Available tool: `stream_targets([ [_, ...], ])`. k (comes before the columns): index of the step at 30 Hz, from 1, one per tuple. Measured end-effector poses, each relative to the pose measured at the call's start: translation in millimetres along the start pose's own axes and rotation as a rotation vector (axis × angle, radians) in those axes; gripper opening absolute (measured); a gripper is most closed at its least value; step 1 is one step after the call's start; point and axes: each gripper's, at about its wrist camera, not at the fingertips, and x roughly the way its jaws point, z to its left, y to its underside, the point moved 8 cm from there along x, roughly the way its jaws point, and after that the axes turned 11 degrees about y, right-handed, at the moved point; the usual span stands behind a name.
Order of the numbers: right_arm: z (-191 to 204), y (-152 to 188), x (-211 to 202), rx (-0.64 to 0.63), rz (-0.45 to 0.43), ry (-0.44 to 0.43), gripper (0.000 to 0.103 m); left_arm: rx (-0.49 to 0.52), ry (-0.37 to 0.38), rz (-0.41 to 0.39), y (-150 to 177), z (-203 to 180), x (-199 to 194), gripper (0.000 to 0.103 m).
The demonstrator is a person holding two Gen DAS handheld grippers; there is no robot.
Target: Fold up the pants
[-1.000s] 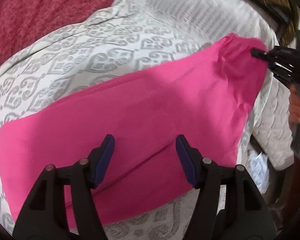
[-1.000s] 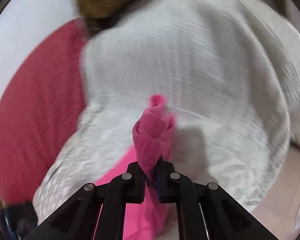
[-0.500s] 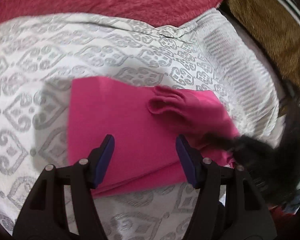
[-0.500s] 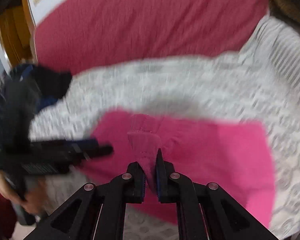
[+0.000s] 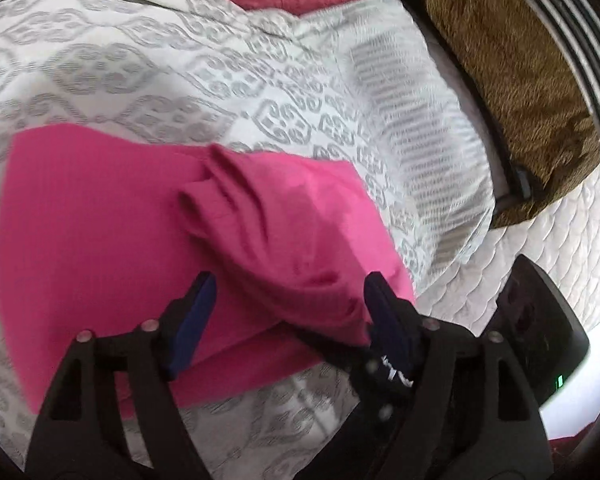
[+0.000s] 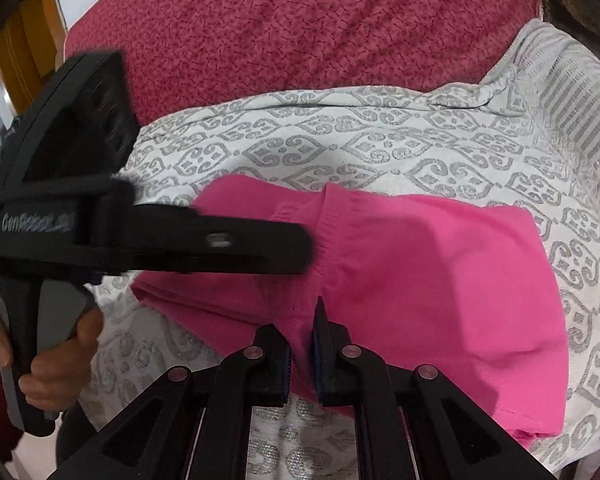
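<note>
Pants [image 5: 112, 240], bright pink, lie folded over on the patterned bedspread [image 5: 140, 80], with a bunched flap on their right half. From the left wrist view, the left gripper [image 5: 288, 312] has just been opening; its jaws stand wide over the near edge, pads clear of the cloth. From the right wrist view, the right gripper [image 6: 302, 344] is pinched nearly closed on a ridge of the pants' [image 6: 420, 272] near edge. If that pinch lets go carelessly or drags sideways, the top layer could slide and rumple the fold.
</note>
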Motion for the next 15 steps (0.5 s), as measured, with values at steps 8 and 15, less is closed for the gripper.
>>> stream_targets([
  [8, 6.4, 4.7, -6.2, -0.042, -0.028, -0.009, 0.011, -0.026, -0.062, 0.043, -13.6, 7.9, 34.5, 0.044],
  [15, -18.2, 16.0, -20.5, 0.039, 0.019, -0.106, 0.028, 0.075, -0.192, 0.017, -16.6, 8.2, 22.7, 0.013],
])
